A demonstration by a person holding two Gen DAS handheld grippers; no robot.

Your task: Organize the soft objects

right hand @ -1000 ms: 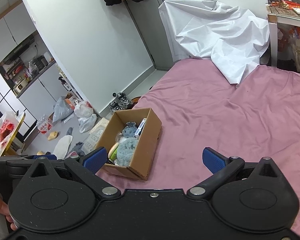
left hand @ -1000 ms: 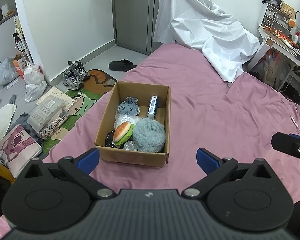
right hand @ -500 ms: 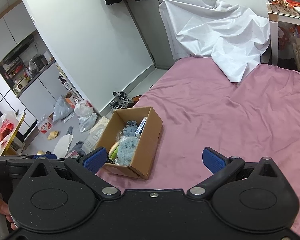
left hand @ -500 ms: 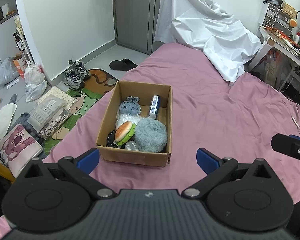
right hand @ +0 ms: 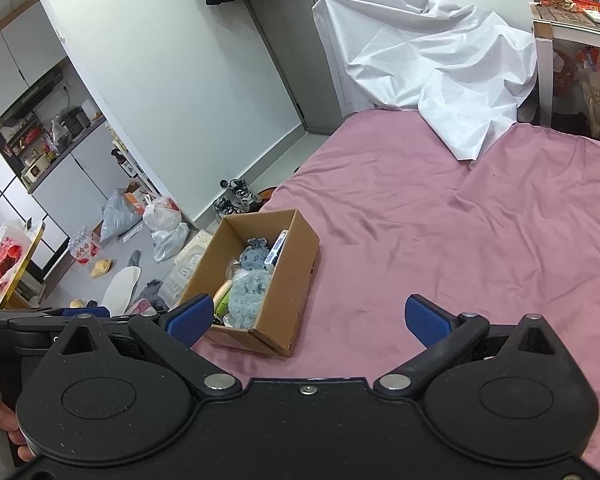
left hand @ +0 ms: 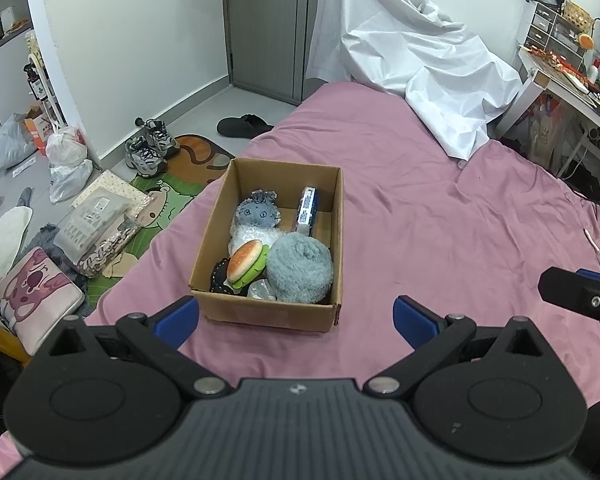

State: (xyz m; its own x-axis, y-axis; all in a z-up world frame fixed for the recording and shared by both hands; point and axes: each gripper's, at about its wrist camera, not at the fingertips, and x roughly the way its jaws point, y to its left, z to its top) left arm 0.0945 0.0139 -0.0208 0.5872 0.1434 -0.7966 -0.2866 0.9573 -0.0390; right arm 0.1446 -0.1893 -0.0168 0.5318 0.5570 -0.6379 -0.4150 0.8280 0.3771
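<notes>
An open cardboard box (left hand: 272,312) stands on the pink bed (left hand: 440,220). In it lie a blue-grey fuzzy ball (left hand: 300,268), a burger plush (left hand: 246,260), a blue-grey round-faced plush (left hand: 258,212), a white crinkly item and a blue-and-white packet (left hand: 307,210) on edge. My left gripper (left hand: 296,318) is open and empty, just in front of the box. My right gripper (right hand: 308,318) is open and empty, to the right of the box (right hand: 296,276); one of its fingers (left hand: 576,294) shows in the left wrist view.
A white sheet (left hand: 412,60) is heaped at the bed's far end. Left of the bed, the floor holds sneakers (left hand: 150,150), a green mat, bags and a pink cushion (left hand: 36,292). A cluttered desk (left hand: 568,76) stands at the right.
Both views have shifted slightly; the box sits a little further right in each frame. Both grippers stay open and empty.
</notes>
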